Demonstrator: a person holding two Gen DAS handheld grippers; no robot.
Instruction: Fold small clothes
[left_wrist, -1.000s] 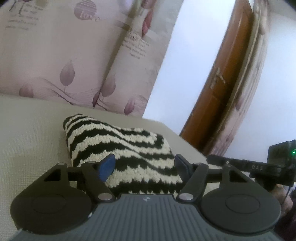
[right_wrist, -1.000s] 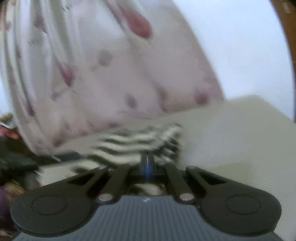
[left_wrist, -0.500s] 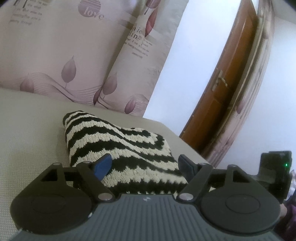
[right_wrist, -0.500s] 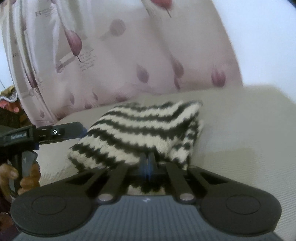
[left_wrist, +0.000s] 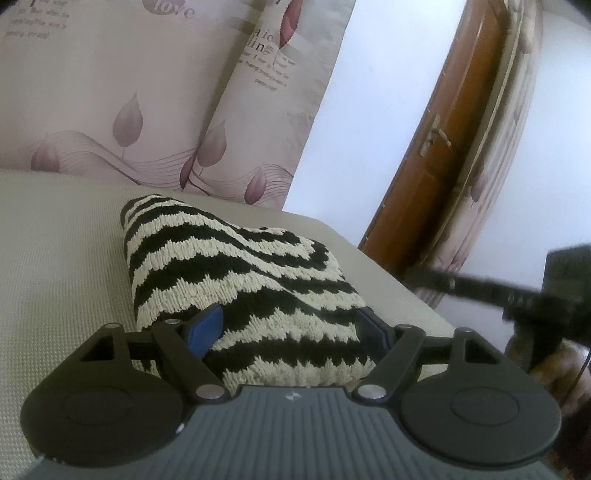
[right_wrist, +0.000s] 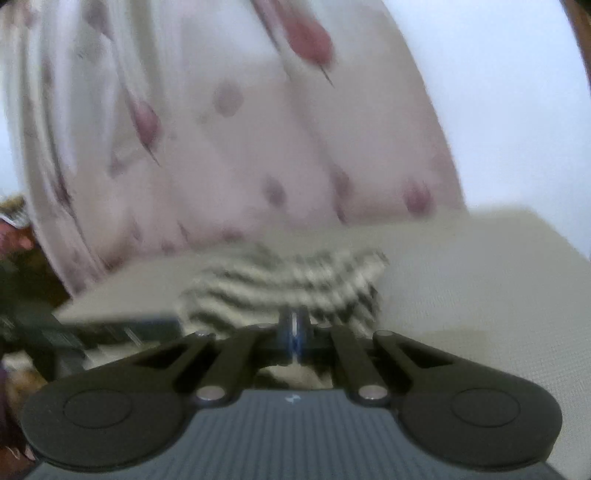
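Observation:
A black-and-cream striped knit garment (left_wrist: 236, 273) lies folded on the beige table (left_wrist: 55, 266). My left gripper (left_wrist: 291, 325) is open, its blue pads either side of the garment's near edge. In the blurred right wrist view the same garment (right_wrist: 288, 280) lies just ahead of my right gripper (right_wrist: 294, 332), whose jaws are pressed together at the garment's near edge; whether cloth is pinched between them is hidden by blur. The right gripper's body (left_wrist: 517, 291) shows blurred at the right of the left wrist view.
A pink leaf-print curtain (left_wrist: 129, 92) hangs behind the table. A brown wooden door (left_wrist: 443, 147) and a white wall (left_wrist: 369, 92) stand at the right. The table's far right edge (left_wrist: 388, 273) is close to the garment.
The right wrist view has swung and blurred, the garment now lower and farther in it. My left gripper has closed in on the garment's near edge with its jaws still open.

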